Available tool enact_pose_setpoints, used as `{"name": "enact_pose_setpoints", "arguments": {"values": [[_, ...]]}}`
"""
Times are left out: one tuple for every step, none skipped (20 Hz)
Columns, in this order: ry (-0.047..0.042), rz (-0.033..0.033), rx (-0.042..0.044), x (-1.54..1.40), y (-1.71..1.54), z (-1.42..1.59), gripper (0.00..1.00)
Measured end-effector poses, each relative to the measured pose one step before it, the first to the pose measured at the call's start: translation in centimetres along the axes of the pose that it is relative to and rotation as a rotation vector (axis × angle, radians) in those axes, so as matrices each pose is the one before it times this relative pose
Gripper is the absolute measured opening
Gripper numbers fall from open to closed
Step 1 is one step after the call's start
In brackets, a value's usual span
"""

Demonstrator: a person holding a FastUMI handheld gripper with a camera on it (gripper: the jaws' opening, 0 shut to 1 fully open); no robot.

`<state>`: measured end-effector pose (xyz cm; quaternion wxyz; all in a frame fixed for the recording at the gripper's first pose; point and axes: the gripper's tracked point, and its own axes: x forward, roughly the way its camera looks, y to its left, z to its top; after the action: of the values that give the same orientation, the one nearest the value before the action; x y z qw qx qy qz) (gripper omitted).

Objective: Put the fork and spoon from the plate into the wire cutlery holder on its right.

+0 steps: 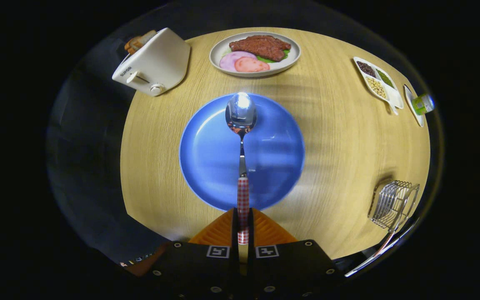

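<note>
My gripper (243,227) is shut on the red-and-white checked handle of the spoon (241,137). The spoon points straight ahead from the fingers, its shiny bowl held above the far half of the round blue plate (206,154). The plate lies on the wooden table just beyond the fingers with nothing else on it. The wire cutlery holder (393,203) stands to the right of the plate, near the table's near right edge. A fork (379,250) with a checked handle sticks out of the holder toward me, its metal end hanging past the table edge.
A white toaster (154,62) with bread stands at the far left. A grey plate of meat and ham (255,53) sits beyond the blue plate. Far right are a divided white dish of beans (377,81) and a small green can (423,104). Bare wood separates plate and holder.
</note>
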<state>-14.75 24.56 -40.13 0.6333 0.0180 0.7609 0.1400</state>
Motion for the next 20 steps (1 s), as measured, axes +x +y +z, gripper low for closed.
{"name": "enact_pose_setpoints", "arguments": {"values": [[-0.01480, -0.00117, 0.00727, -1.134, -1.011, -0.160, 0.08], [-0.01392, -0.00648, 0.00817, -1.114, -1.145, -0.278, 0.08], [-0.01180, -0.00578, 0.00424, -1.146, -1.158, -0.294, 0.08], [-0.01531, -0.00749, 0.00456, -1.047, -1.047, -0.097, 0.08], [-0.01570, -0.00884, 0.00542, -0.994, -1.664, 0.070, 0.08], [-0.01125, -0.01112, 0.00785, -0.947, -1.116, -0.105, 0.08], [-0.01050, -0.00662, 0.00617, -0.907, -0.975, -0.188, 0.08], [-0.01022, -0.00849, 0.00963, -0.890, -1.153, -0.244, 0.08], [-0.00566, -0.00541, 0.01036, -0.902, -1.047, -0.330, 0.08], [-0.00281, -0.00402, 0.00921, -0.922, -1.071, -0.477, 0.08], [-0.00235, -0.00941, 0.00858, -0.723, -1.133, -0.397, 0.08], [-0.00349, -0.01764, 0.00684, -0.518, -1.188, -0.362, 0.08], [-0.00368, -0.01732, 0.00886, -0.503, -1.374, -0.377, 0.08], [0.00117, -0.01283, 0.01195, -0.450, -1.254, -0.377, 0.08], [0.01055, -0.01405, 0.01358, -0.491, -1.339, -0.612, 0.08], [0.00988, -0.01453, 0.01615, -0.206, -1.314, -0.607, 0.08], [0.01811, -0.01979, 0.01378, -0.143, -1.647, -0.785, 0.08], [0.01377, -0.01445, 0.01236, -0.256, -1.659, -0.442, 0.08], [0.01056, -0.01093, 0.01054, 0.000, -1.248, -0.377, 0.08], [0.01415, -0.00658, 0.00482, 0.052, -1.049, -0.447, 0.08]]}}
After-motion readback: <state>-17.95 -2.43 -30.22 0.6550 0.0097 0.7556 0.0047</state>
